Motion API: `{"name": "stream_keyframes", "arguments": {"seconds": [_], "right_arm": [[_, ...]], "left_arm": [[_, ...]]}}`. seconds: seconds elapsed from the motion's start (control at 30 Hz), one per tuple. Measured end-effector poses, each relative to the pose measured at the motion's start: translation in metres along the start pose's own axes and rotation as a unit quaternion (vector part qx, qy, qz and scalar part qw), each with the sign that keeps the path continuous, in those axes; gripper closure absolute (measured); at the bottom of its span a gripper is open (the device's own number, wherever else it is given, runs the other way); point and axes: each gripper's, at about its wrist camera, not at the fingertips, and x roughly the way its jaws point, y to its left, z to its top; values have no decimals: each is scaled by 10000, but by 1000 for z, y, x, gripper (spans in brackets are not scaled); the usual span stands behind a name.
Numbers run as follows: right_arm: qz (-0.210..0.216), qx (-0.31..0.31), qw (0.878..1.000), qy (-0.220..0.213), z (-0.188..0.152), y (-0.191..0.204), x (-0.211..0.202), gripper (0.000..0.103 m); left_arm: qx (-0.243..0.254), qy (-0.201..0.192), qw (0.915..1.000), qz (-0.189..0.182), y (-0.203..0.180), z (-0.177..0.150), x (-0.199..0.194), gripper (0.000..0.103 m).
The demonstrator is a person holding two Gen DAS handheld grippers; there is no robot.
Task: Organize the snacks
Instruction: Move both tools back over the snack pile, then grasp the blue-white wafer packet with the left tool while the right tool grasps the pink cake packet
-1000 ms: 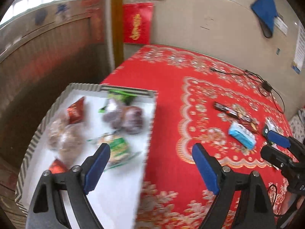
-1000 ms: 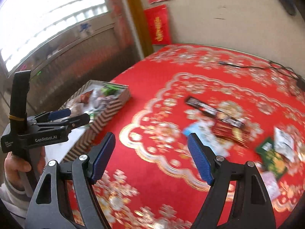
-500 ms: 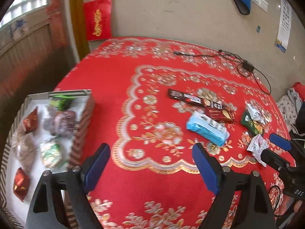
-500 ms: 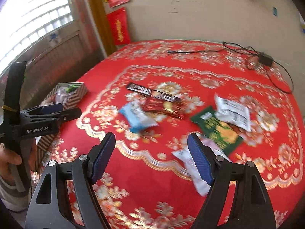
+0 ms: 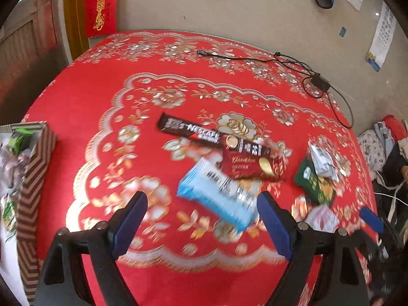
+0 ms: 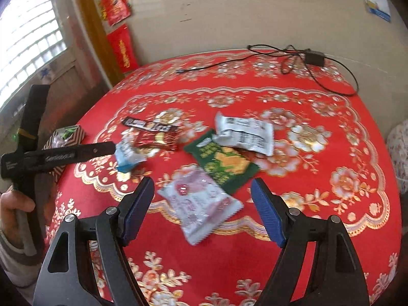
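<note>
Hovering wide apart and empty, left gripper over blue packet, right gripper over pink pouch; risked slippery wrappers sliding out.

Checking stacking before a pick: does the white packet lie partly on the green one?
Yes, the white packet overlaps the upper edge of the green packet.
</note>
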Motion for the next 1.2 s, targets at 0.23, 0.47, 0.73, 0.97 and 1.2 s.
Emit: {"name": "stream_keyframes", "arguments": {"seconds": [0.23, 0.47, 0.73, 0.97, 1.2], "right_arm": [[33, -5, 9999, 126, -2, -14, 5, 24], [455, -935, 9935, 452, -1, 11, 21, 21], [433, -1433, 9848, 884, 2, 15, 51, 20], [720, -1352, 9834, 972, 2, 18, 61, 30], [431, -1307, 9869, 848, -6, 21, 55, 51]], "left_arm": [[207, 383, 9989, 181, -18, 3, 33, 14], [384, 445, 9976, 363, 2, -9, 19, 13], [157, 272, 9987, 403, 20, -3, 7, 13], [461, 409, 9976, 309, 1, -1, 23, 13], [917, 160, 9940, 576, -2, -11, 16, 69]]}}
